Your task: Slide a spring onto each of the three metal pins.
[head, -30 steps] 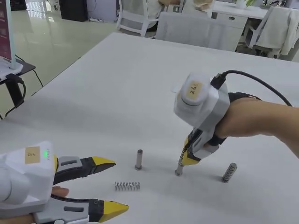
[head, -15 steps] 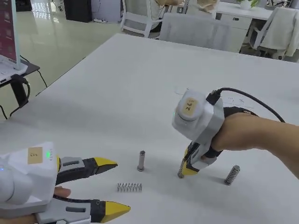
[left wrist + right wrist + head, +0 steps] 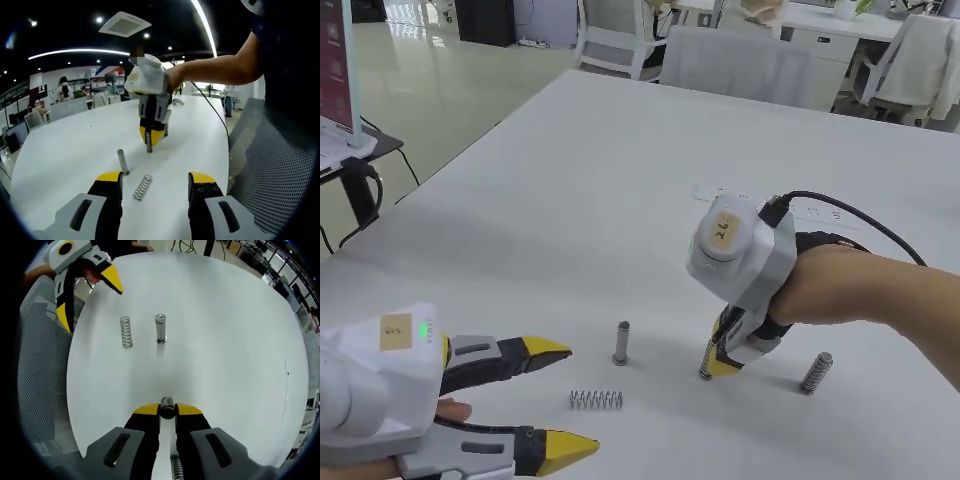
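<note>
**Right gripper sinks onto middle pin as spring goes down**

The right gripper [image 3: 719, 366] has dropped closer to the counter [image 3: 570, 200] than it was a second ago, and less coil now shows beneath its yellow tips. The left gripper and the things on the counter lie as they did.

Nearest the person, the left gripper [image 3: 155, 177] hovers low over the counter's near side. Its jaws are spread wide with nothing between them, and a green light glows on its white body. Just beyond its tips the loose spring [image 3: 595, 400] lies flat on its side. The bare pin [image 3: 621, 343] stands upright a little farther in, close to that spring but apart from it.

To the right of the bare pin, the right gripper points steeply down. Its jaws are pinched onto the gripped spring [image 3: 148, 146], which stands at the middle pin [image 3: 705, 373]. The right gripper view shows the coil's round top [image 3: 167, 407] lodged between the two yellow tips. How far the coil has gone down the pin cannot be told.

Farther right, apart from the gripper, the sleeved pin [image 3: 815, 372] already wears a spring. A black cable runs back from the right gripper along the person's forearm. A grey chair [image 3: 740, 60] stands at the counter's far edge.
</note>
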`<state>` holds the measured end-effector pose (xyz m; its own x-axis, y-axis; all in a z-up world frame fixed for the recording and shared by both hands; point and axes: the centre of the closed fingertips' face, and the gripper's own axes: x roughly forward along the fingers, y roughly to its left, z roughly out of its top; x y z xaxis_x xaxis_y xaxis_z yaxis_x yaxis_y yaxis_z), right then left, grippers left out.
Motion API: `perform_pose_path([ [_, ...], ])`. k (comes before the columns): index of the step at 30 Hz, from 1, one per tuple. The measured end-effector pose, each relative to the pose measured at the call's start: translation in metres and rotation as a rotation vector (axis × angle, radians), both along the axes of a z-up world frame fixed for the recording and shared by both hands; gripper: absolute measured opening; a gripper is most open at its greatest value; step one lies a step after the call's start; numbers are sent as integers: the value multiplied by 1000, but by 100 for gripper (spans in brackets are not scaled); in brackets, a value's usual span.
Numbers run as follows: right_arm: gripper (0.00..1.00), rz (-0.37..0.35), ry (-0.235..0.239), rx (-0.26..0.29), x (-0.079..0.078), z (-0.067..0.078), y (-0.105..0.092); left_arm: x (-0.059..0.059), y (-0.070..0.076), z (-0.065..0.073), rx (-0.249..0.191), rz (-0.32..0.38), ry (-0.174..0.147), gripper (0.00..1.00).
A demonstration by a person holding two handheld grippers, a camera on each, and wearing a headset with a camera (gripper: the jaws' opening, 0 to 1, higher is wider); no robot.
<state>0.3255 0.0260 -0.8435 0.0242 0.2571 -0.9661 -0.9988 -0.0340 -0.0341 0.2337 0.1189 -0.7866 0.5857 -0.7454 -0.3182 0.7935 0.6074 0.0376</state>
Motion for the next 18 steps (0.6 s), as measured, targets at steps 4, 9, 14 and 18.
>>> perform_pose_path([
  [4,9,4,-4,-6,0,0,-1,0,0,0,1,0,-1,47],
  [9,11,10,-5,-15,0,-2,-2,0,1,0,0,1,0,47],
  [14,14,12,-7,-13,0,-1,-2,-1,0,-1,1,0,1,46],
  [18,16,11,-13,-4,0,0,-1,-1,0,-1,0,-2,1,47],
])
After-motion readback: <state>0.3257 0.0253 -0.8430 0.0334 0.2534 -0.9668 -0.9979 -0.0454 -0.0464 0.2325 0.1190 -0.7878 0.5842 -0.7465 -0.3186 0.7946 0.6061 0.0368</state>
